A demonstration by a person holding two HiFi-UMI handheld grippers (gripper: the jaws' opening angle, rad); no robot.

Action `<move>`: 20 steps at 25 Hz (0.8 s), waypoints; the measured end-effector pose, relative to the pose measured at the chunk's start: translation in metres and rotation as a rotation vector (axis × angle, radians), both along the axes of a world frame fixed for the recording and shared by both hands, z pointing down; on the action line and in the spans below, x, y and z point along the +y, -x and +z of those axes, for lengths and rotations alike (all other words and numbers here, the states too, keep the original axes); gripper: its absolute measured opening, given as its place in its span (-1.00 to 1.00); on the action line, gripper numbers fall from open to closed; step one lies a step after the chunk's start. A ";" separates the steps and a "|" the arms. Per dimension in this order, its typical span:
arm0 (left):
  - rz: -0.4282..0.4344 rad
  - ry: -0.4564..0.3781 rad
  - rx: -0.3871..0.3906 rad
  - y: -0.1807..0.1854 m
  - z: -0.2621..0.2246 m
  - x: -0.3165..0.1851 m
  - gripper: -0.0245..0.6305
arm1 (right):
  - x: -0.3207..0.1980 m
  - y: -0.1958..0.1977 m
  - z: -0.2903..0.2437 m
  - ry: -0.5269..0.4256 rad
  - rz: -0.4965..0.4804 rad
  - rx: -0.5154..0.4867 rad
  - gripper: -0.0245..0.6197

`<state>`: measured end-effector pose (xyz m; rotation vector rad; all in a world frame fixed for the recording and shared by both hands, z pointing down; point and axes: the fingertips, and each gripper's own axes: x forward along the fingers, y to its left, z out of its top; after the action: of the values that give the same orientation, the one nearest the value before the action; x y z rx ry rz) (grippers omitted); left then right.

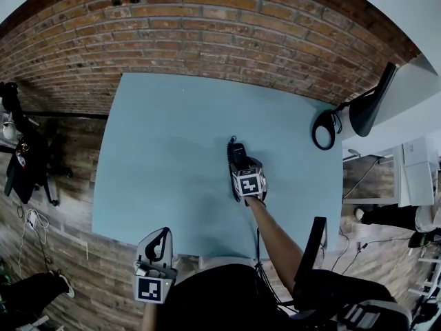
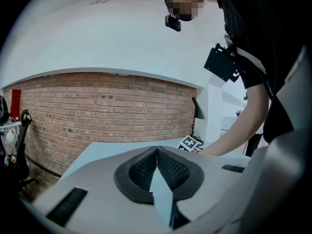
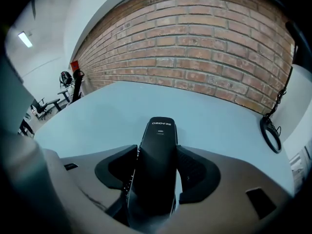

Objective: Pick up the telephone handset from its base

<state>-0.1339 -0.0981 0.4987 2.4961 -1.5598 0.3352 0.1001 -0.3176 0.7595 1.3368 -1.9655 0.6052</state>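
The black telephone handset (image 1: pixel 238 154) lies near the middle of the light blue table (image 1: pixel 165 150), with its coiled cord (image 1: pixel 229 163) on its left side. My right gripper (image 1: pixel 242 167) reaches down over it and hides most of the base. In the right gripper view the handset (image 3: pixel 159 145) runs lengthwise between the two dark pads (image 3: pixel 195 172) of my right gripper (image 3: pixel 156 150), filling nearly all the gap; I see no firm press. My left gripper (image 1: pixel 161 234) hangs at the table's near edge, far from the phone. Its jaws (image 2: pixel 157 151) are shut, with nothing between them.
A black desk lamp (image 1: pixel 372 102) and a coiled black cable (image 1: pixel 322 129) sit at the table's right edge. A brick wall (image 1: pixel 227 33) runs behind the table. The person's arm (image 1: pixel 275 240) stretches from the near edge to the phone.
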 end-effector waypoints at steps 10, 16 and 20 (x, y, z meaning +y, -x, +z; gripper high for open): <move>-0.004 0.019 -0.006 0.001 0.004 0.002 -0.85 | 0.000 -0.004 -0.001 0.036 0.035 -0.058 -0.17; -0.007 0.017 -0.008 0.005 0.004 0.001 -0.85 | -0.003 0.000 -0.013 -0.002 0.017 -0.037 -0.16; -0.006 0.015 -0.002 0.004 0.005 0.002 -0.85 | -0.002 0.000 -0.017 -0.011 0.015 -0.029 -0.16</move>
<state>-0.1384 -0.0958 0.5040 2.4799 -1.5593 0.3470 0.1004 -0.3200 0.7426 1.3573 -1.9866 0.6256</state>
